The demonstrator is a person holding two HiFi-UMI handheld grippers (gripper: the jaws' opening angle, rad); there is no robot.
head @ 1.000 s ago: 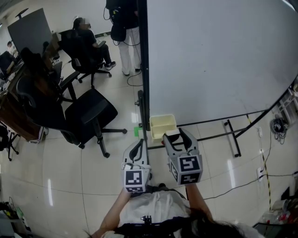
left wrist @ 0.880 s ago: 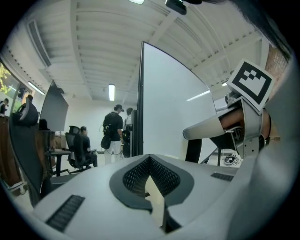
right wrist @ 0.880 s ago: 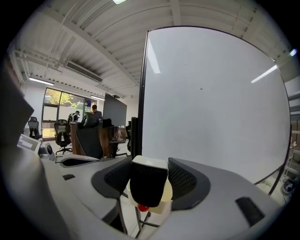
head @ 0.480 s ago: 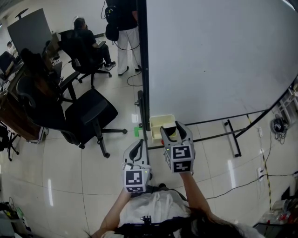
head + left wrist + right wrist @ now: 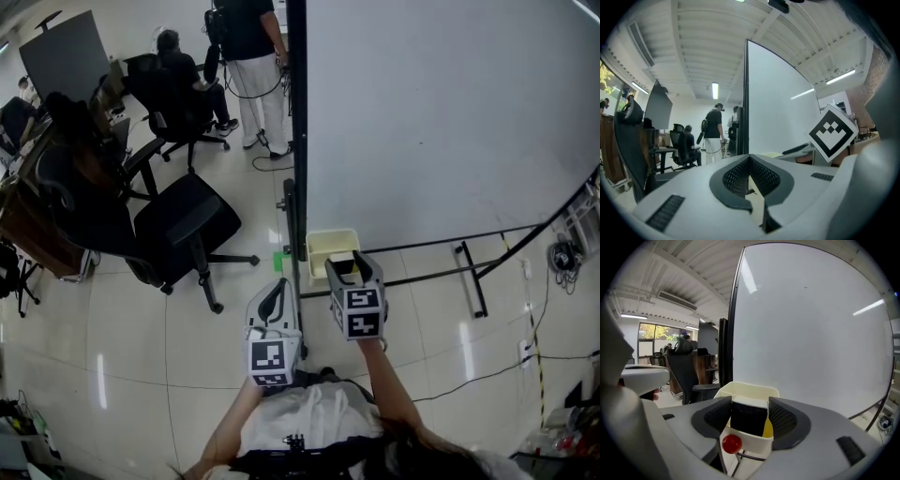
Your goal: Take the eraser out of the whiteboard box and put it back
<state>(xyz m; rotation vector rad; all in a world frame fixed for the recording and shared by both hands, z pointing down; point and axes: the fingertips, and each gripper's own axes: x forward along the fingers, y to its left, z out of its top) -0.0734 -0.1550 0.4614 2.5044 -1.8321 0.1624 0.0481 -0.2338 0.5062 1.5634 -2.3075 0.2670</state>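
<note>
A cream whiteboard box hangs at the lower left corner of the whiteboard. My right gripper reaches into it, and its jaws are opening. Between them the eraser, a black block with a white top, stands low in the box. A thin yellow sliver shows between the eraser and the right pad. My left gripper hangs back to the left of the box, its jaws shut on nothing.
A red ball sits on the box's front wall. The board's black post rises just left of the box, and its stand feet lie on the floor at the right. A black office chair and a standing person are at the left.
My right gripper has moved forward and down with the eraser, from in front of the box into it. The left gripper has stayed in place.
</note>
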